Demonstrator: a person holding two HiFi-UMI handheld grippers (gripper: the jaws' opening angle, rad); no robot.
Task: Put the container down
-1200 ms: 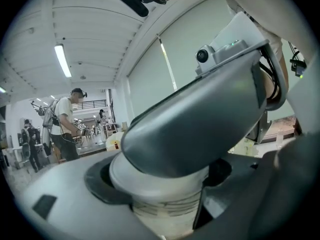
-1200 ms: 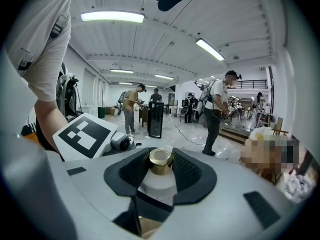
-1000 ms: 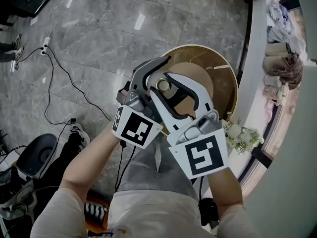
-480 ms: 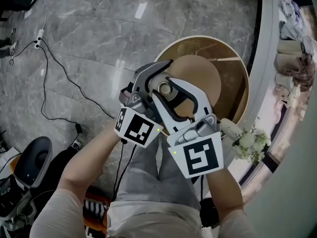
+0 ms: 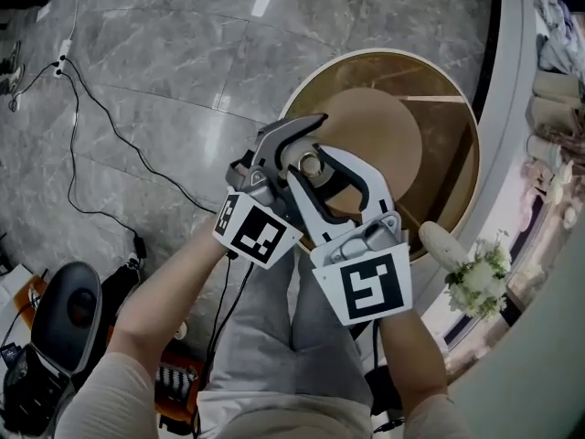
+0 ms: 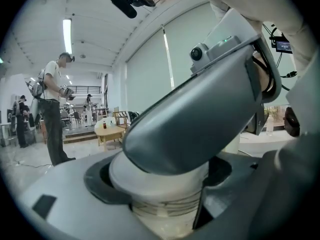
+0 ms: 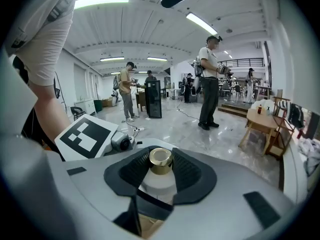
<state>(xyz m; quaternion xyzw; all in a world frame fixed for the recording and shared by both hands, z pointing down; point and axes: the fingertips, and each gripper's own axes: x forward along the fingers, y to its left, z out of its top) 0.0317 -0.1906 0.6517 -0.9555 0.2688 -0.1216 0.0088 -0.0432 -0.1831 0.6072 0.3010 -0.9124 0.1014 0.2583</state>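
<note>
We barely see the container (image 5: pixel 311 165): jaws wrap it, only its top peeking out. The table (image 5: pixel 448 154) is half covered too.

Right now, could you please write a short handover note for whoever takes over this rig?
Left gripper: closed on the body of the white container.
Right gripper: closed on that container's gold cap, as far as its view shows.
Container: held up between both grippers, over the near edge of the round wooden table in the head view.
Done: nothing; it is not yet set down.
Left: lower it onto the table, then open both grippers.
</note>
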